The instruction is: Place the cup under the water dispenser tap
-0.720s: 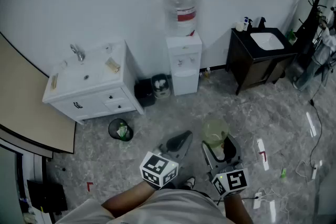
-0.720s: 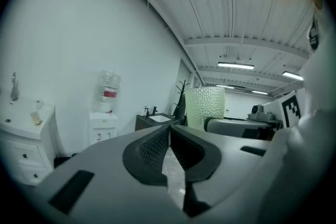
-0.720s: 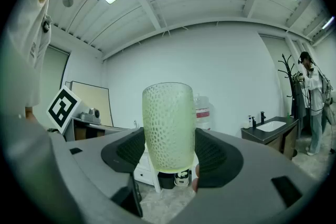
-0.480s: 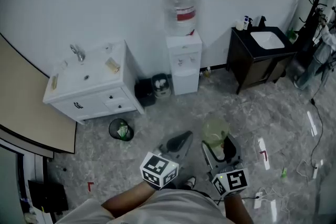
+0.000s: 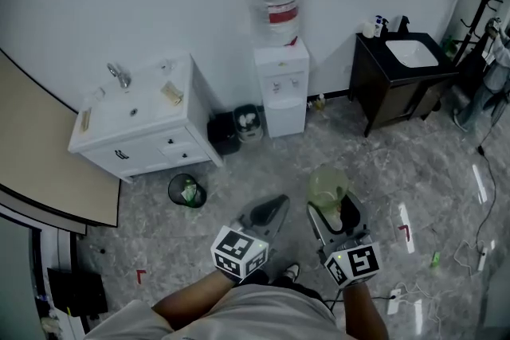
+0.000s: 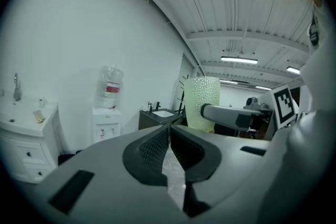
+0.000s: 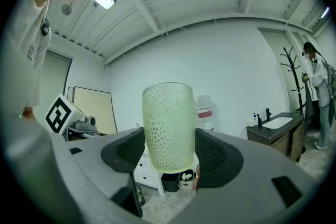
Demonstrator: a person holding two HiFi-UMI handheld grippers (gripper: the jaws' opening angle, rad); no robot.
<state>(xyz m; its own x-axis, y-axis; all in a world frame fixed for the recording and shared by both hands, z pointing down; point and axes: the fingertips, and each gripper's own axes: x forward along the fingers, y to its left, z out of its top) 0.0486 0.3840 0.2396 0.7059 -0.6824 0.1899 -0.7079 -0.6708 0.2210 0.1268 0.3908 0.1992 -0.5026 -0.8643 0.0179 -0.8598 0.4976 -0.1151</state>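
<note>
- I am holding the cup (image 7: 168, 126) in the right gripper (image 7: 169, 157), whose ribbed pads are pressing on opposite sides of its lower half. The cup is standing upright and rising well clear of the jaws.
- I am carrying the left gripper (image 6: 169, 132) clenched on nothing, jaws meeting at the tips, just beside the right one.
- In the head view the cup (image 5: 327, 189) is hanging out in front of me over the marble floor (image 5: 239, 171), well apart from the water dispenser (image 5: 283, 87) against the far wall.
- I am judging the cup to be light and empty: pale green, translucent, dimpled all over. Whether it is plastic or glass I cannot tell, so I am treating it as breakable.
- The dimples are giving the pads some bite, but the walls look slightly tapered, so I am expecting it to slide if squeezed too low.
- I am reckoning the present low, mid-body hold is the right one, leaving the rim free to sit under the tap.
</note>
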